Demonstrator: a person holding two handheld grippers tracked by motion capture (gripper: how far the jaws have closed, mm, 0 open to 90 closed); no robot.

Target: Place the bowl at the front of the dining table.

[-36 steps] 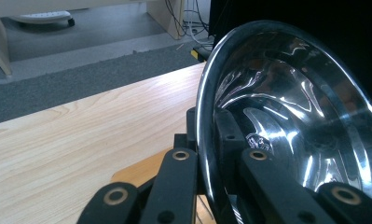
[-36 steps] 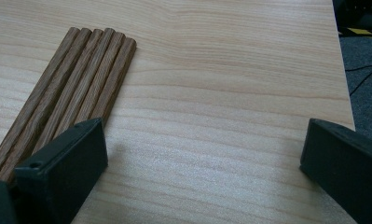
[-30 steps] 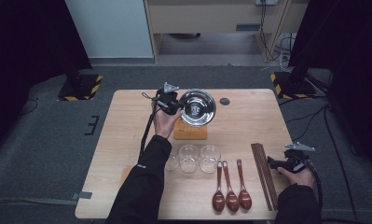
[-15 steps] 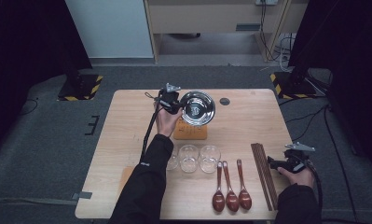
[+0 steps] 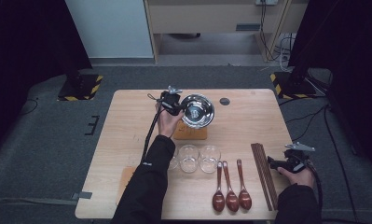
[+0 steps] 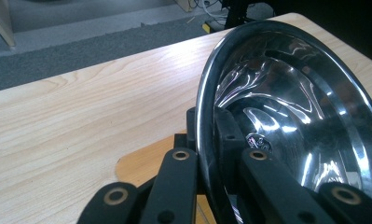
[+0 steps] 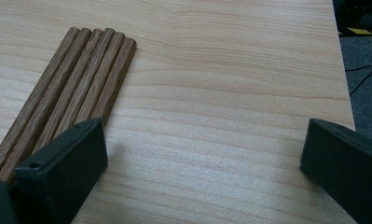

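Two jaws of left gripper (image 5: 178,108) clamp steel bowl (image 5: 198,111) rim

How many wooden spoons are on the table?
3. The wooden spoons lie side by side at the table's near edge, bowls toward the person: left, middle, right, between the glasses and the chopsticks. None appears hidden.

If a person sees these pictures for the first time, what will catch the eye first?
First, the shiny steel bowl near the table's far edge, its rim clamped by the left gripper and held tilted above an orange coaster. Then the near rows: three glasses, three wooden spoons and chopsticks, with the right gripper open beside the chopsticks.
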